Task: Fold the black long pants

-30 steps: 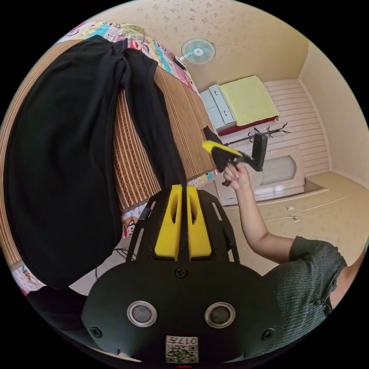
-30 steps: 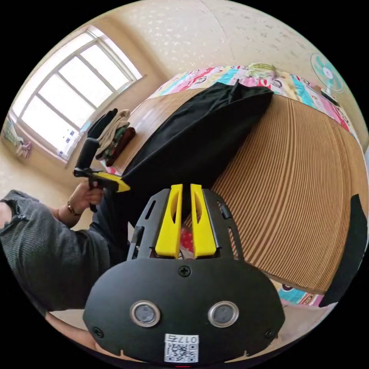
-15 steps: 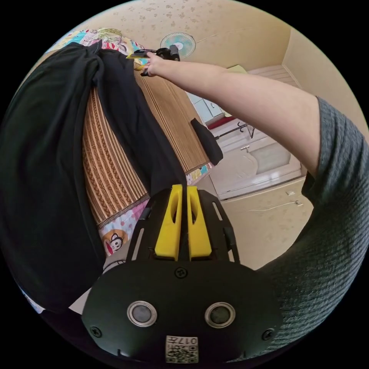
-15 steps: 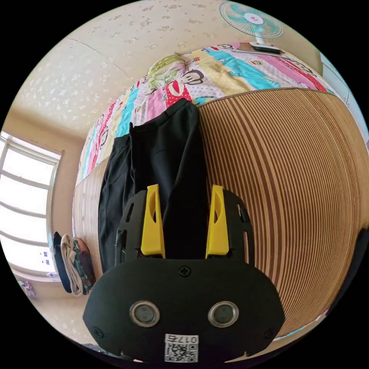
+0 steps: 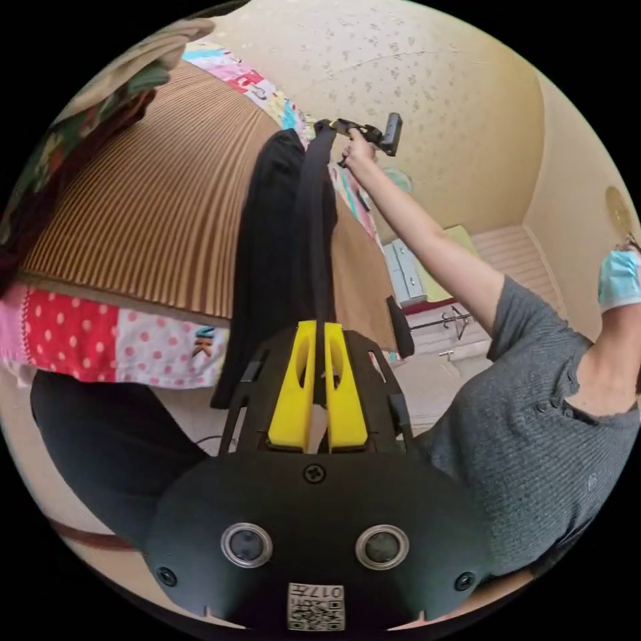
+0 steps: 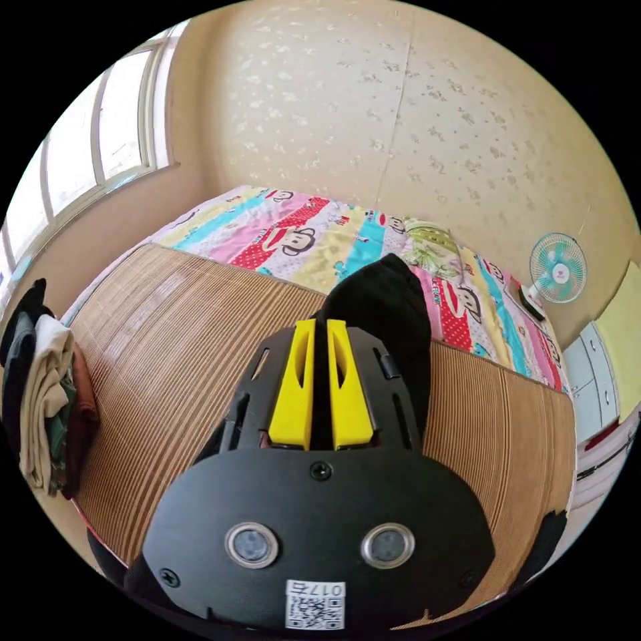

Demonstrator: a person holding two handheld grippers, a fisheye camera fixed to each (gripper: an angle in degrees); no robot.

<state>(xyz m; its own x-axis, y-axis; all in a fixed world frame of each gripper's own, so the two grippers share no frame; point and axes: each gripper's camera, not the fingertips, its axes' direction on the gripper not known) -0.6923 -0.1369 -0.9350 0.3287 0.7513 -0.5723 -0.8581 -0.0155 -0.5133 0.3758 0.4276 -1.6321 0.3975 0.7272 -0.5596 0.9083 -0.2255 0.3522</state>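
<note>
Only cut-off printed letters show, on the bedsheet (image 5: 203, 342).

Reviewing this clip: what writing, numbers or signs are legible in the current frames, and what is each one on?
Sticker on the left gripper body: a label, left unread.
Sticker on the right gripper body: a label, left unread.
Dark letters on the bedsheet beside the black pants: partial, not legible.

Right hand-held gripper (image 6: 320, 327) body hides most of black pants (image 6: 390, 314); clothes pile (image 6: 43, 400) cut by frame edge
</note>
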